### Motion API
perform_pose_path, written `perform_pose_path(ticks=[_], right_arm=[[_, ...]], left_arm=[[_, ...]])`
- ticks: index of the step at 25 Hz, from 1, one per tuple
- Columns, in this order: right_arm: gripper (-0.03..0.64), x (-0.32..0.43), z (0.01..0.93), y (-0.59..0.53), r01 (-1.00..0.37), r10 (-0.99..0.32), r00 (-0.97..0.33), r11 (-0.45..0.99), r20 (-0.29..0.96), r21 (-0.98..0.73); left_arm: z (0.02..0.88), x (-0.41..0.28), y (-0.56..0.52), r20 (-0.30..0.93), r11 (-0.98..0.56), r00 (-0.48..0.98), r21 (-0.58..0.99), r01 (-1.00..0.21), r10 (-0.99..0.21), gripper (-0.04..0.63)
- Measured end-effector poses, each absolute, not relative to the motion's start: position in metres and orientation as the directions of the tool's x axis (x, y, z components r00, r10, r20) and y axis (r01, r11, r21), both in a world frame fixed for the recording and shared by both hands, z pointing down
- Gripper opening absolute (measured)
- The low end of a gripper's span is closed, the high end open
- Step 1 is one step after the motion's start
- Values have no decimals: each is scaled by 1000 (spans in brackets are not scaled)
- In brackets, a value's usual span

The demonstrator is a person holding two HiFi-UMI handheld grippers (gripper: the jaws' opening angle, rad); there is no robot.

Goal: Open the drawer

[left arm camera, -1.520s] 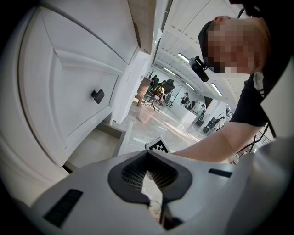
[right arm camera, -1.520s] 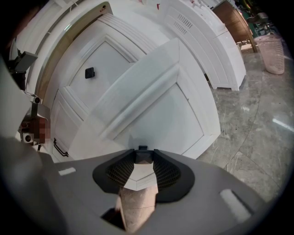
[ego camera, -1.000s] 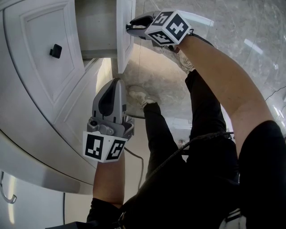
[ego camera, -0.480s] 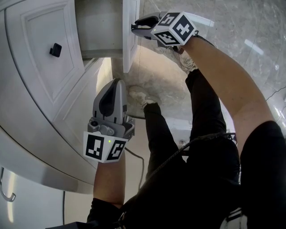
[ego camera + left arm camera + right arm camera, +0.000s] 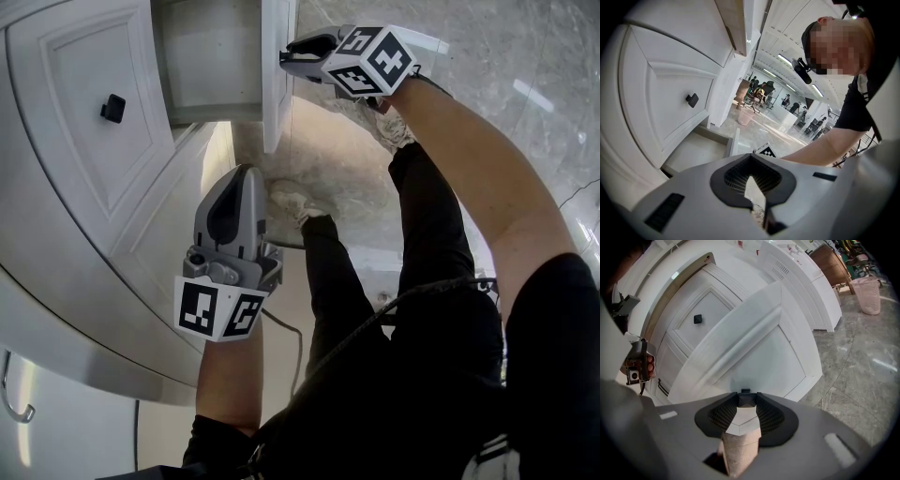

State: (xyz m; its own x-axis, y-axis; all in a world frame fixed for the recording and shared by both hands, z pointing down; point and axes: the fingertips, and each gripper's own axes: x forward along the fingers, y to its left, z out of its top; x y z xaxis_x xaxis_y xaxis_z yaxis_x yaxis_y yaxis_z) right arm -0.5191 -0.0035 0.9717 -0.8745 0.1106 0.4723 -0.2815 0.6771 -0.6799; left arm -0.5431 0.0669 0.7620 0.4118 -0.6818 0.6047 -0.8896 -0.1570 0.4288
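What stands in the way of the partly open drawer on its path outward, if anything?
Nothing visible. The right gripper is shut on the knob, and beyond the drawer front only floor shows. The left gripper and the person's shoe sit lower in the head view, off that path.

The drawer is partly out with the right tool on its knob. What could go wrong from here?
1. The right tool pinches only the small knob of the drawer; pulled at an angle, it might slip off.
2. The drawer front stands near the person's shoe; pulled further, it could bump the foot or leg.
3. The left tool hangs close to the cabinet front and could knock it.
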Motion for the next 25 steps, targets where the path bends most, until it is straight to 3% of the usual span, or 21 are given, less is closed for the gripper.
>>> perform_pose_path(ticks=[25], right_arm=[[126,-488,974,3,-288,117,-869,672,481,-682]], left_arm=[[758,-540,72,596,-154,408,430,-889,-691,-9]])
